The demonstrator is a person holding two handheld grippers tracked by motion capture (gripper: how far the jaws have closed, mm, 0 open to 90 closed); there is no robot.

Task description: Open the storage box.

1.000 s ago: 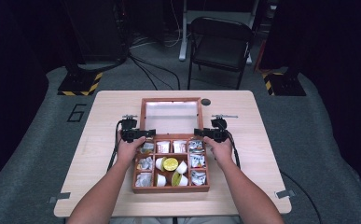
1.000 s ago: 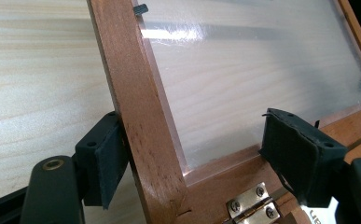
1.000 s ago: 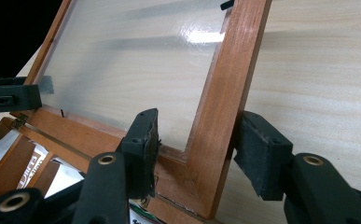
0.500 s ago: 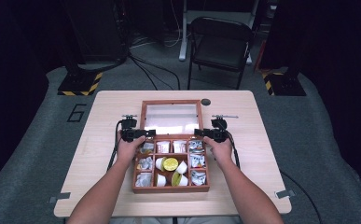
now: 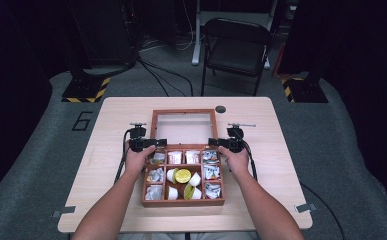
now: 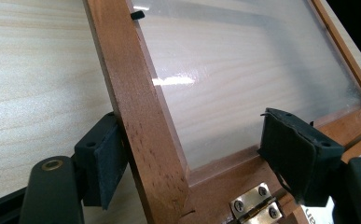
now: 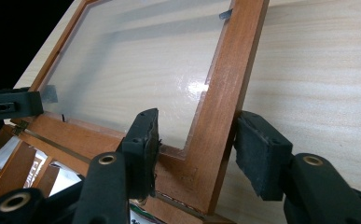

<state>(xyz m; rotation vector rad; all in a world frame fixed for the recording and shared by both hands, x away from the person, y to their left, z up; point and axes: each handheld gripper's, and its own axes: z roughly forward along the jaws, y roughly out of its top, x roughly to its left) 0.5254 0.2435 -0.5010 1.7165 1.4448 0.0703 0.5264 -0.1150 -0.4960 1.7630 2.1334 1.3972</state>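
Left gripper (image 6: 190, 154): jaws straddle the left rail of the glass-paned wooden lid (image 6: 141, 116); outer pad (image 6: 104, 165) touches the rail, inner pad stands clear over the pane, so no clamp yet.

Right gripper (image 7: 197, 154): jaws closed on the lid's right rail near the hinge corner, both pads against the wood.

Lid lies folded back flat toward the far edge of the light wooden table (image 5: 116, 112), hinged to the compartmented brown wooden box (image 5: 183, 175) at table centre; sachets and cups inside. Symmetric holds on both rails, probably to swing the lid evenly without twisting the brass hinge (image 6: 255, 207).
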